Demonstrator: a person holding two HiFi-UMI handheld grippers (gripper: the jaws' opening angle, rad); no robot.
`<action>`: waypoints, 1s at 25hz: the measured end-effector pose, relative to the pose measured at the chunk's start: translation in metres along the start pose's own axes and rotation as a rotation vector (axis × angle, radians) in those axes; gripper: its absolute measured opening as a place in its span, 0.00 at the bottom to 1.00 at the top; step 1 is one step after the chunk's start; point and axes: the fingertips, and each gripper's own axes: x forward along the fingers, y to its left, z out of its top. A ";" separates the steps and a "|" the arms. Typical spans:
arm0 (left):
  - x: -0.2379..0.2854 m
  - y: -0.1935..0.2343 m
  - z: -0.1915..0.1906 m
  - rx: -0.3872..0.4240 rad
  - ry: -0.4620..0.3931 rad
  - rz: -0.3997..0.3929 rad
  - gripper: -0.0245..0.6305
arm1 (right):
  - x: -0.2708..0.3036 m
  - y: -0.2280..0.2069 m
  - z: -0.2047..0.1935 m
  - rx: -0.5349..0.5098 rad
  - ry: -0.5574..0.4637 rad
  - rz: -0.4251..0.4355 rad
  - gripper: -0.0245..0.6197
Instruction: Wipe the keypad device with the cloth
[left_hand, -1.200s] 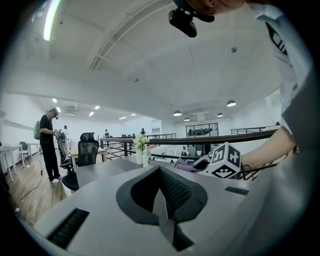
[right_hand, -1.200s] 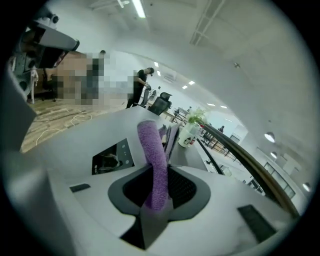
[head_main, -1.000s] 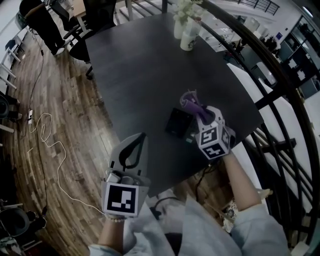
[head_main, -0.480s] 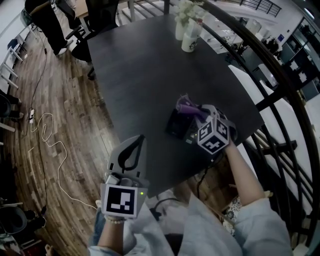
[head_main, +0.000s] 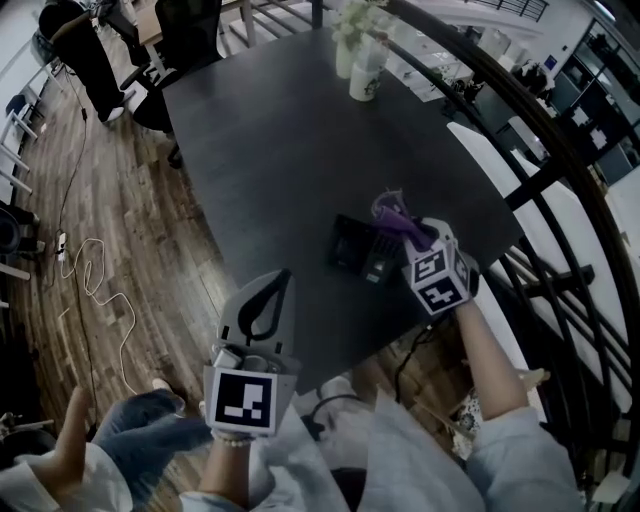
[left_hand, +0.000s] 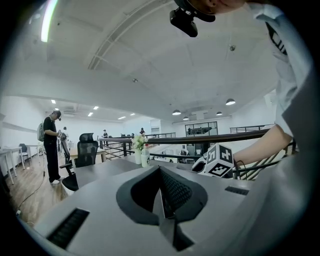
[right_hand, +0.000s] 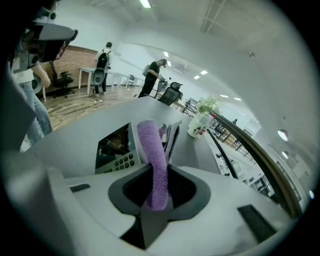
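The keypad device (head_main: 358, 250), a small dark terminal with a screen and number keys, lies near the front right corner of the dark table (head_main: 280, 150). My right gripper (head_main: 405, 232) is shut on a purple cloth (head_main: 393, 213), which hangs over the device's right side. In the right gripper view the cloth (right_hand: 152, 160) stands rolled between the jaws, with the keypad device (right_hand: 116, 149) just left of it. My left gripper (head_main: 280, 278) hovers off the table's front edge, shut on nothing. Its closed jaws (left_hand: 161, 197) point toward the right gripper's marker cube (left_hand: 220, 160).
A paper cup (head_main: 365, 75) and a vase of flowers (head_main: 345, 35) stand at the table's far end. A black railing (head_main: 520, 130) runs along the right. An office chair (head_main: 185, 30) and a cable (head_main: 90, 290) sit on the wooden floor. A person's leg (head_main: 140, 425) shows at the lower left.
My right gripper has turned and shifted slightly right across the device with the cloth. A person has come into view at the lower left. The left gripper has stayed still.
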 end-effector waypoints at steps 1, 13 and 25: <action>0.000 -0.001 0.000 0.001 0.001 -0.004 0.05 | -0.002 -0.001 -0.005 0.047 -0.001 -0.008 0.17; 0.007 -0.011 0.002 0.012 0.001 -0.056 0.05 | -0.018 0.015 -0.058 0.619 -0.027 -0.044 0.17; 0.010 -0.015 0.000 0.015 0.000 -0.093 0.05 | -0.019 0.066 -0.086 0.970 -0.004 -0.006 0.17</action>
